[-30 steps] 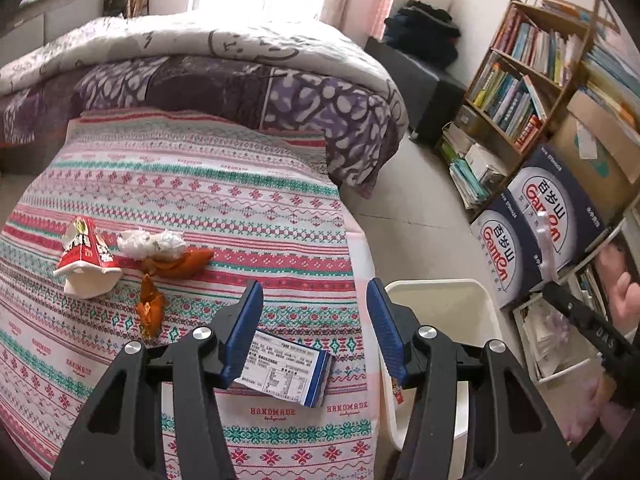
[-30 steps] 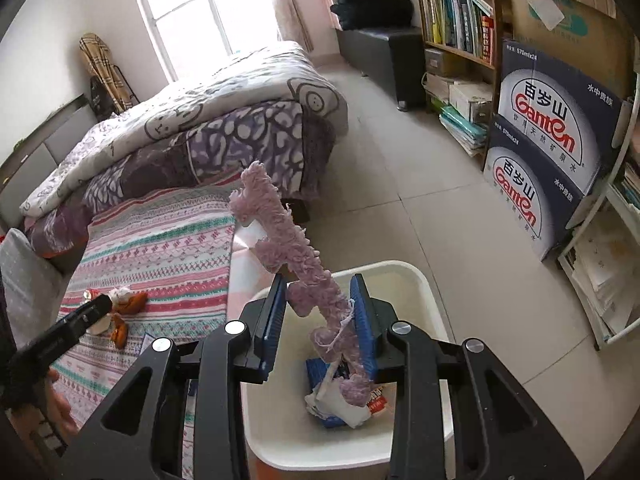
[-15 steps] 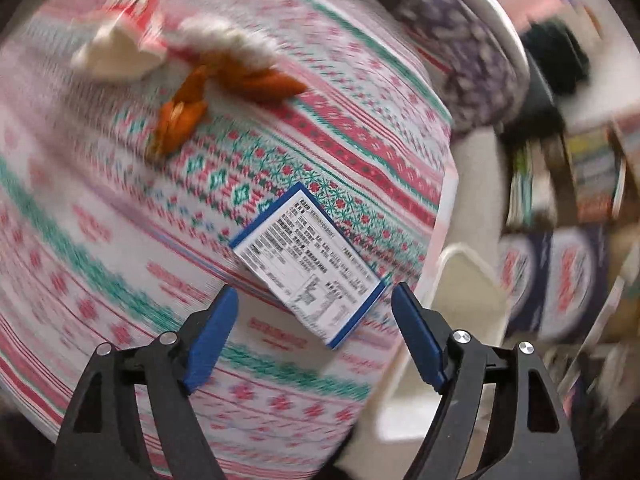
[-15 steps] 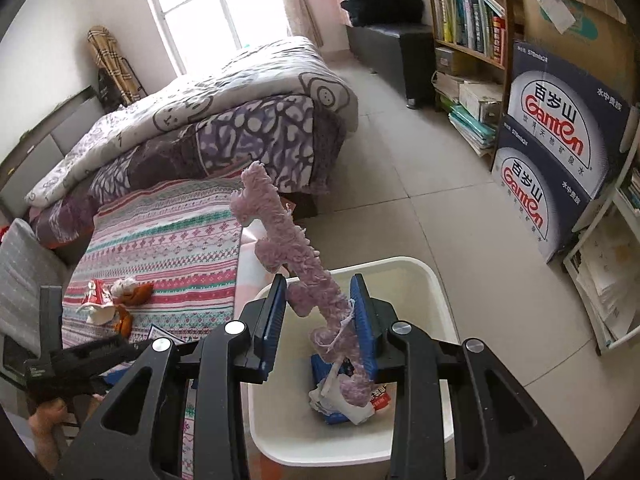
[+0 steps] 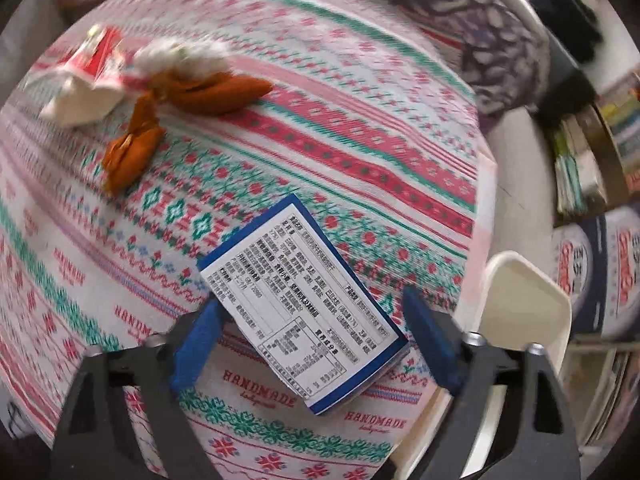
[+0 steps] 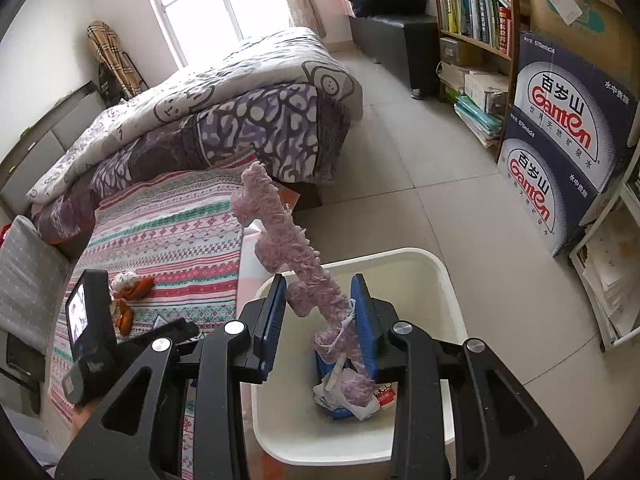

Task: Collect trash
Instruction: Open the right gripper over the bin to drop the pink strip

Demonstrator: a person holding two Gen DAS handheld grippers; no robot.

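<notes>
My left gripper (image 5: 310, 334) is open, its blue fingers on either side of a flat blue-and-white box (image 5: 298, 318) that lies on the patterned cloth (image 5: 320, 120). Orange peels (image 5: 216, 94), a white tissue wad (image 5: 180, 52) and a red-and-white wrapper (image 5: 86, 76) lie further back. My right gripper (image 6: 320, 320) hangs over the white bin (image 6: 448, 280) with a pink fuzzy strip (image 6: 288, 248) standing between its blue pads; the jaws have parted around it. Blue and white trash (image 6: 352, 396) lies in the bin.
The bin's rim (image 5: 524, 304) stands just off the cloth's right edge. A bed with a purple quilt (image 6: 240, 112), a bookshelf (image 6: 472, 20) and stacked Ganten water cartons (image 6: 560, 152) surround the tiled floor (image 6: 440, 184). The left tool (image 6: 92, 332) shows over the cloth.
My left gripper has tipped down and closed in on the blue-and-white box, now between its open fingers. My right gripper's jaws have opened wider around the pink strip over the bin.
</notes>
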